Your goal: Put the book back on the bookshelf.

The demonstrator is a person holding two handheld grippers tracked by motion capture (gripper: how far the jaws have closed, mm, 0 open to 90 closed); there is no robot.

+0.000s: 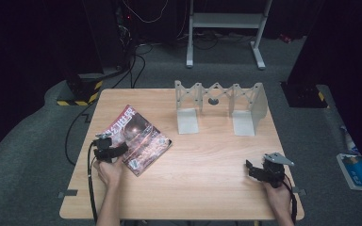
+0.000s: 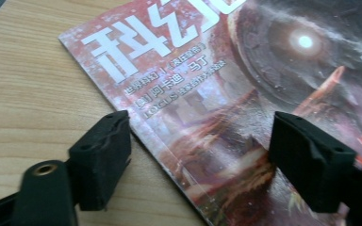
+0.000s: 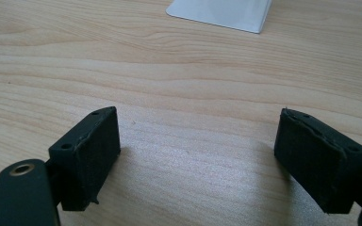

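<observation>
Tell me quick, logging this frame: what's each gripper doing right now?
Left gripper: open, jaws straddling the magazine edge, holding nothing.
Right gripper: open, empty, over the table.

You're in a lab-like recording space: black curtains (image 1: 23, 42) surround grey carpet (image 1: 28, 136). Loose cables (image 1: 136, 66) trail behind your wooden table (image 1: 207, 160), beside hazard-striped bases (image 1: 82, 96) and a metal stand (image 1: 226, 21).

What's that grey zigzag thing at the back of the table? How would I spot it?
Start at the wooden table and look to its far edge, right of the middle. There stands a pale grey rack: upright panels joined by a criss-cross lattice, with flat feet toward the person. Unlike the flat, colourful magazine at the left, it is plain and upright.
</observation>
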